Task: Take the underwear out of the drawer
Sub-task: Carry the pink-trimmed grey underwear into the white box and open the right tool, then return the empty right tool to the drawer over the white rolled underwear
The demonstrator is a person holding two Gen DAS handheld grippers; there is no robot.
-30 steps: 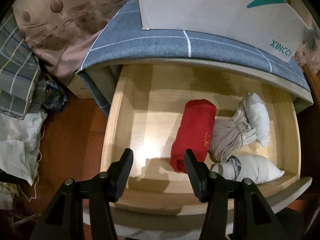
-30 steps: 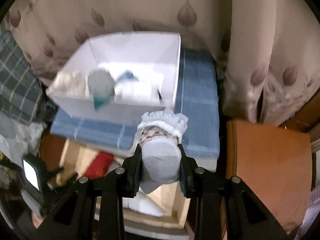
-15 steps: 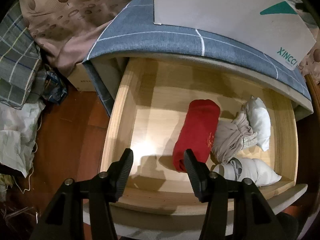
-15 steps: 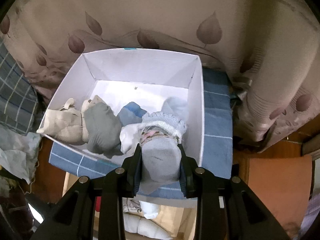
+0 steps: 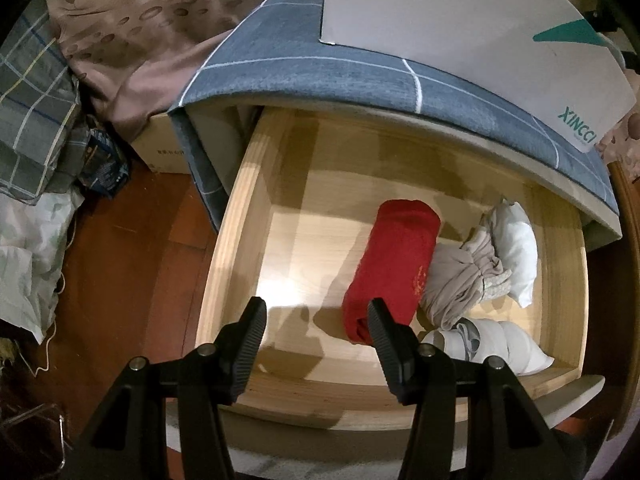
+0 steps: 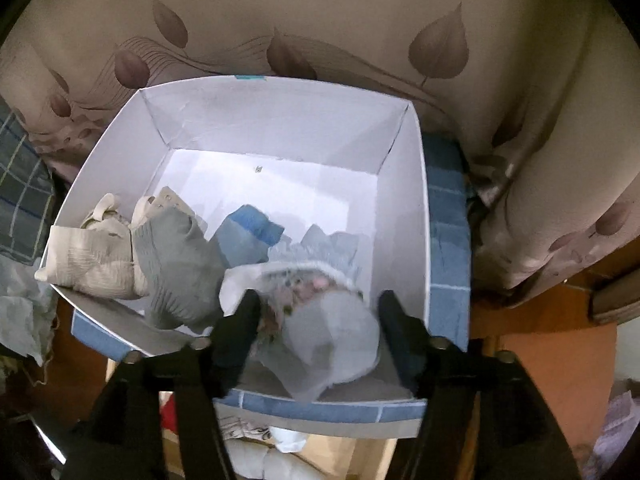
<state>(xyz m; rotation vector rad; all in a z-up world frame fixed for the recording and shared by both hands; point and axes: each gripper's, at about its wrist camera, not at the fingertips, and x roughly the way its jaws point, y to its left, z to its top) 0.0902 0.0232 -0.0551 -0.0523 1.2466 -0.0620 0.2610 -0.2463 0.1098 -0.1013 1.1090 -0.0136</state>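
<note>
1. Two hand-held grippers are seen, one per wrist view.
2. Left gripper [image 5: 316, 320] is held spread and empty above the open wooden drawer [image 5: 240, 216]; nothing is between its jaws.
3. Four rolled garments are left in the drawer: a red roll [image 5: 394, 264] in the middle, a beige bundle [image 5: 460, 280] touching its right side, a white roll [image 5: 516, 252] at far right, and a white-grey roll [image 5: 500, 344] at the near right corner.
4. "XINCCI" in teal print, with a teal triangle mark, is read on the white box [image 5: 460, 28] that sits on the blue checked cloth [image 5: 320, 68] over the drawer unit.
5. Right gripper [image 6: 316, 312] is over the near right corner of the same white box [image 6: 404, 200]; its jaws are opening, and the grey lace-trimmed underwear [image 6: 328, 332] is seen between them, blurred, the right finger clear of it.
6. Inside the box, a beige piece [image 6: 92, 256], a grey-green piece [image 6: 176, 268] and a blue piece [image 6: 248, 232] are lying along the left and middle.
7. A leaf-print curtain [image 6: 320, 20] is seen behind the box.
</note>
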